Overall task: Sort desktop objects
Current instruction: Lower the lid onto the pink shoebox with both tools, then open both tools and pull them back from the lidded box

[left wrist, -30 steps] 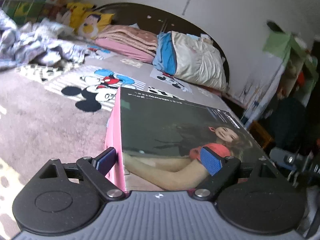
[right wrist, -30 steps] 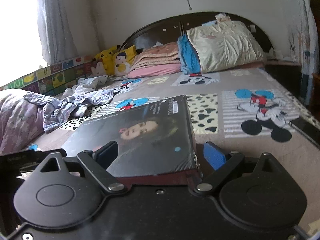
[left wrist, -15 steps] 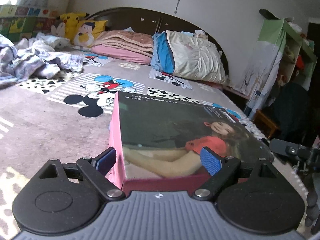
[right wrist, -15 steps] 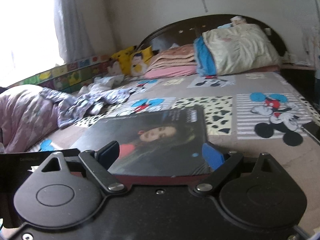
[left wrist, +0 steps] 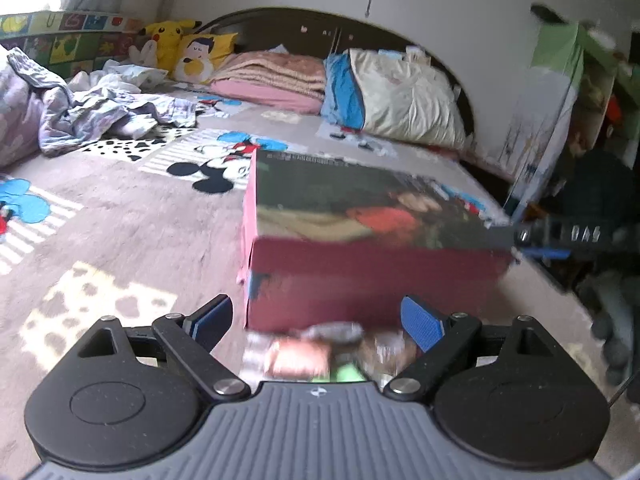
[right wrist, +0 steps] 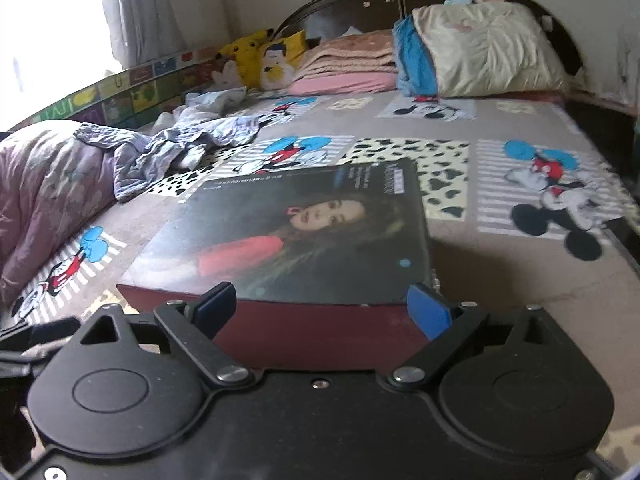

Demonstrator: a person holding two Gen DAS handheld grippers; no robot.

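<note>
Large box (right wrist: 288, 236) with a portrait lid is lying flat on the bed (right wrist: 500, 280), likely staged for sorting. Right gripper (right wrist: 324, 306) is opening, its near edge between unpressing pads. Left gripper (left wrist: 316, 318) is gaping, empty, just short of it.

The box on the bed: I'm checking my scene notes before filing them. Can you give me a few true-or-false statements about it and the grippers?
1. The box lies flat on the bedspread. True.
2. Its lid shows a cartoon mouse. False: it shows a photo of a person in red; the mice are on the bedspread.
3. The left gripper clamps the box. False: its pads stand open, short of it.
4. The box's sides are dark red. True.
5. The yellow plush toy sits on the box. False: it is by the headboard.
</note>
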